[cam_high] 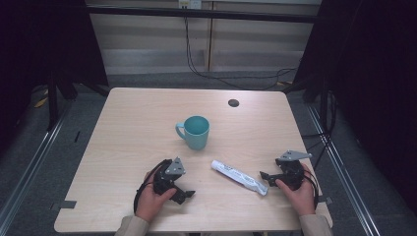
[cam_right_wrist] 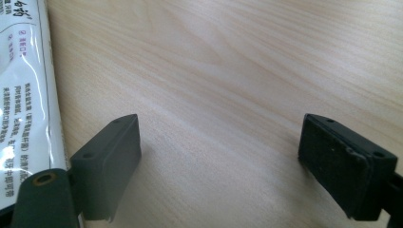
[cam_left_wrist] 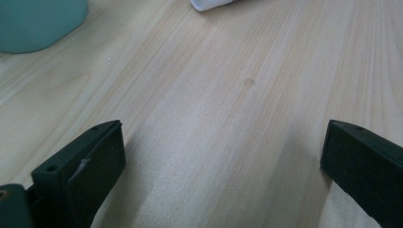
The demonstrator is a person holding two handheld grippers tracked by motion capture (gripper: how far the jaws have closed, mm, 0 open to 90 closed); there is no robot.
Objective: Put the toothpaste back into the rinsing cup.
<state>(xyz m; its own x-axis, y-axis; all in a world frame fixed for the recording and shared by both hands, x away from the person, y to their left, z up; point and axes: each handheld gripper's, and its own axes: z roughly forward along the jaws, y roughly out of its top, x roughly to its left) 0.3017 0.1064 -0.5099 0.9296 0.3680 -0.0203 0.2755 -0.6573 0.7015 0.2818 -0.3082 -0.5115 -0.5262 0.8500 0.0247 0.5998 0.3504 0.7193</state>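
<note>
A teal mug [cam_high: 195,131] stands upright near the middle of the wooden table [cam_high: 147,108], handle to the left; its base corner shows as teal mug [cam_left_wrist: 38,23] in the left gripper view. A white toothpaste tube [cam_high: 240,176] lies flat, slanting toward the front right; its printed side, tube [cam_right_wrist: 23,104], runs along the left edge of the right gripper view. My left gripper [cam_high: 186,189] rests low on the table at the front left, open and empty, left gripper [cam_left_wrist: 223,156]. My right gripper [cam_high: 264,173] sits just right of the tube's end, open, nothing between its jaws, right gripper [cam_right_wrist: 221,152].
A small dark round hole [cam_high: 233,103] sits in the table's far right part. Black cables hang behind the table's far edge. Metal floor rails run along both sides of the table. Bare wood lies between the mug and the front edge.
</note>
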